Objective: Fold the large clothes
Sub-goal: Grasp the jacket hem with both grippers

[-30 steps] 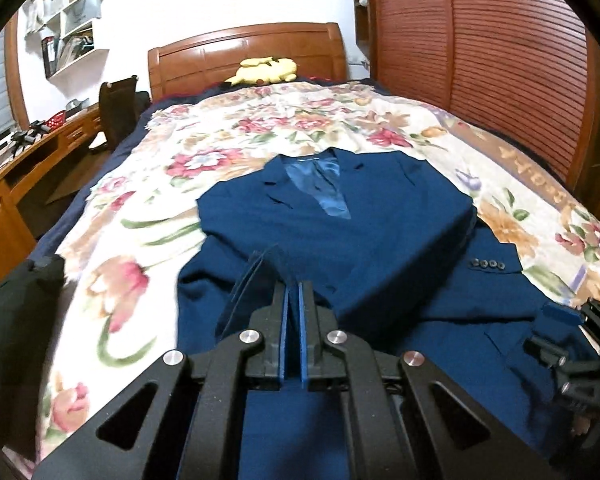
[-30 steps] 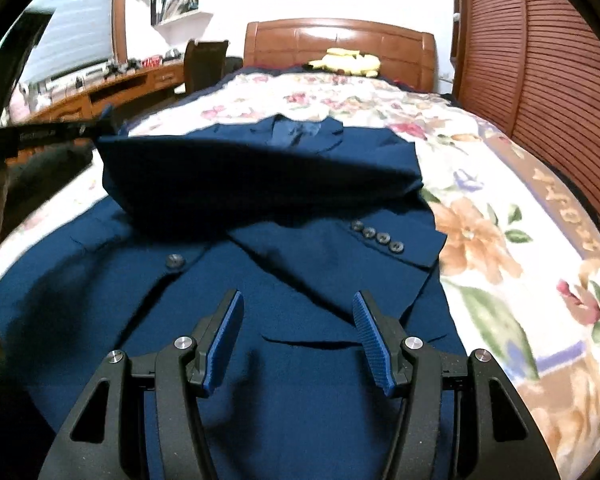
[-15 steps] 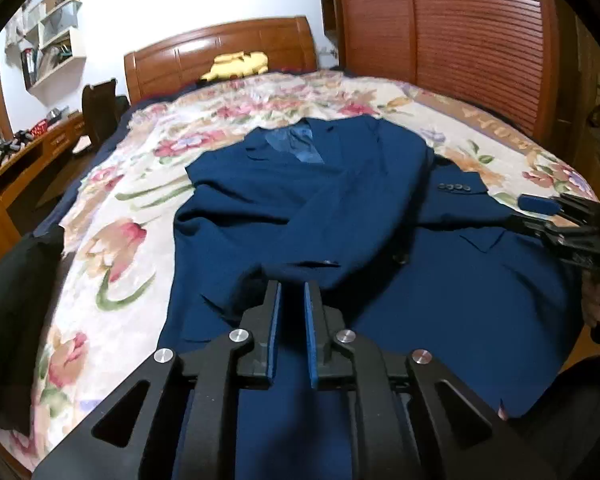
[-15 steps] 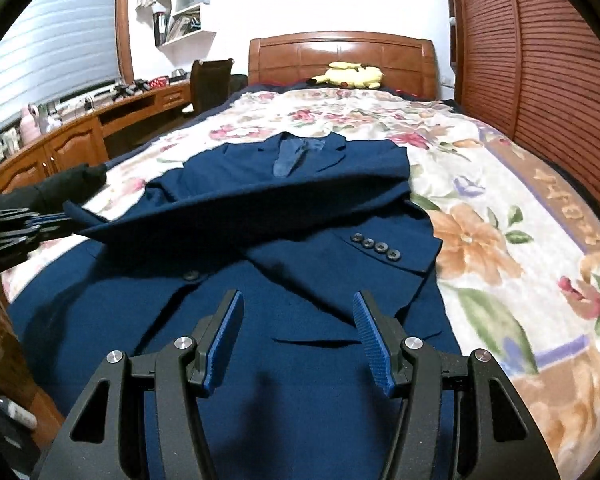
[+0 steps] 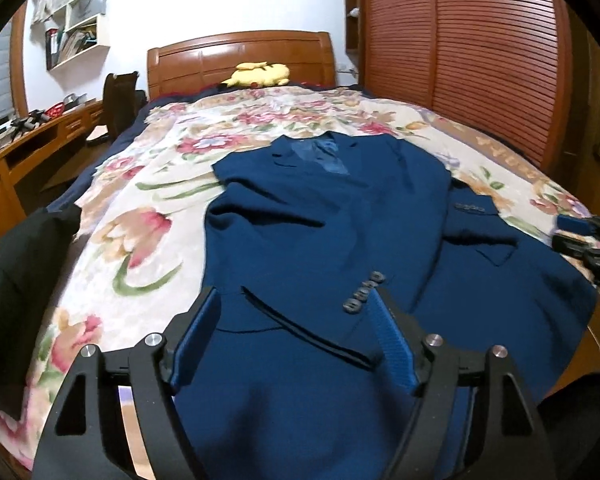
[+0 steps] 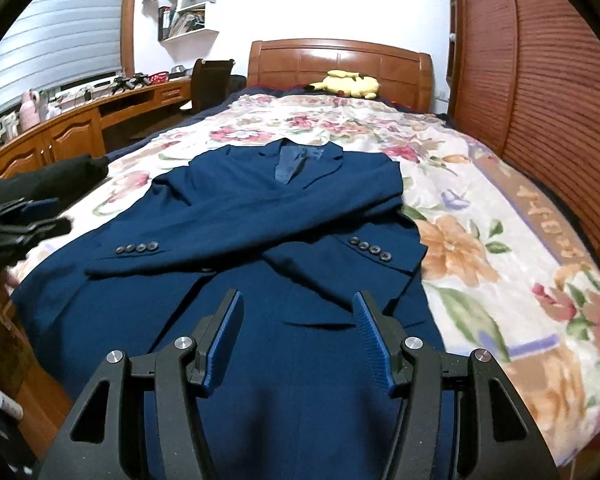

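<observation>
A navy blue suit jacket [image 5: 340,208] lies face up on the floral bedspread [image 5: 148,216], collar toward the headboard. Both sleeves are folded across its front and cross each other [image 6: 284,224]. The buttoned cuff [image 5: 364,292] of one sleeve rests on the jacket just past my left gripper [image 5: 293,294], whose jaws are opening with nothing pressed between them. My right gripper [image 6: 297,295] hovers open above the jacket's lower front, holding nothing. In the right wrist view the left gripper [image 6: 24,216] shows at the left edge.
A yellow plush toy [image 6: 350,84] sits by the wooden headboard [image 6: 340,64]. A black garment [image 5: 16,272] lies at the bed's left side. A wooden desk [image 6: 72,132] runs along the left wall, and slatted wardrobe doors [image 5: 460,60] stand on the right.
My left gripper carried the sleeve across the jacket, then let it go; its jaws went from shut to wide apart. The sleeve now lies flat. The right gripper stayed open.
</observation>
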The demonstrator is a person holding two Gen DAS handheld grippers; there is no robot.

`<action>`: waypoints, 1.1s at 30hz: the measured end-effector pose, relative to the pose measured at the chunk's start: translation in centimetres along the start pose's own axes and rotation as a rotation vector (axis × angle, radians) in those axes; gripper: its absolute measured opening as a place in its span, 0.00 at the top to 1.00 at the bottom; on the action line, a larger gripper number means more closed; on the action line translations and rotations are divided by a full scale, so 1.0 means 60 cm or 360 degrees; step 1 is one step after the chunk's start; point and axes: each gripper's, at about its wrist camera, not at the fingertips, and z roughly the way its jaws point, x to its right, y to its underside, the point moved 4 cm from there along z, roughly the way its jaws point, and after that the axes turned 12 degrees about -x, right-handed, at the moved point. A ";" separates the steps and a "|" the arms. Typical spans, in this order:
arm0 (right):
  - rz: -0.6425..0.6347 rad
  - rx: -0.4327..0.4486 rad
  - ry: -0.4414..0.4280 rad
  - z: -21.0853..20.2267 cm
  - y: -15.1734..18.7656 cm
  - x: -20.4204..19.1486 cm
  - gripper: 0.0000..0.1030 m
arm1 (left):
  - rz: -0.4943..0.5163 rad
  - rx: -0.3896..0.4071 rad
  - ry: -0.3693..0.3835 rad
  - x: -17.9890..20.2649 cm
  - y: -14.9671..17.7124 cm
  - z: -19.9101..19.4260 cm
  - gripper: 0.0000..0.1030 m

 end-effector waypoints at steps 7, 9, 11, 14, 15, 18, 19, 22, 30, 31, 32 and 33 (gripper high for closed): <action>-0.0049 -0.0023 0.0079 -0.010 0.018 0.017 0.43 | -0.0027 -0.0042 -0.0044 -0.032 0.045 0.000 0.26; -0.0050 -0.0056 0.0103 -0.004 0.026 0.029 0.43 | -0.0028 -0.0042 -0.0064 -0.045 0.067 -0.008 0.26; -0.0047 -0.0103 0.0136 0.005 0.037 0.043 0.43 | -0.0034 -0.0051 -0.0084 -0.059 0.093 -0.014 0.26; -0.0032 -0.0179 0.0174 0.019 0.057 0.067 0.43 | -0.0058 -0.0051 -0.0071 -0.079 0.121 -0.028 0.26; -0.0022 -0.0202 0.0181 0.024 0.063 0.075 0.43 | -0.0068 -0.0049 -0.0063 -0.085 0.131 -0.033 0.26; 0.0012 -0.0272 0.0176 0.035 0.082 0.092 0.43 | -0.0068 -0.0061 -0.0045 -0.093 0.152 -0.037 0.26; 0.0018 -0.0293 0.0170 0.039 0.086 0.096 0.43 | -0.0059 -0.0067 -0.0043 -0.094 0.158 -0.036 0.26; 0.0032 -0.0348 0.0140 0.050 0.090 0.104 0.43 | -0.0058 -0.0083 -0.0045 -0.097 0.168 -0.029 0.26; 0.0057 -0.0372 0.0050 0.053 0.100 0.117 0.43 | -0.0070 -0.0120 -0.0044 -0.103 0.194 -0.016 0.39; 0.0063 -0.0374 0.0036 0.054 0.100 0.117 0.43 | -0.0065 -0.0113 -0.0044 -0.103 0.197 -0.018 0.40; 0.0074 -0.0378 0.0019 0.053 0.104 0.120 0.43 | -0.0066 -0.0106 -0.0041 -0.104 0.200 -0.020 0.42; 0.0081 -0.0384 -0.0001 0.054 0.104 0.120 0.43 | -0.0078 -0.0101 -0.0032 -0.104 0.202 -0.021 0.43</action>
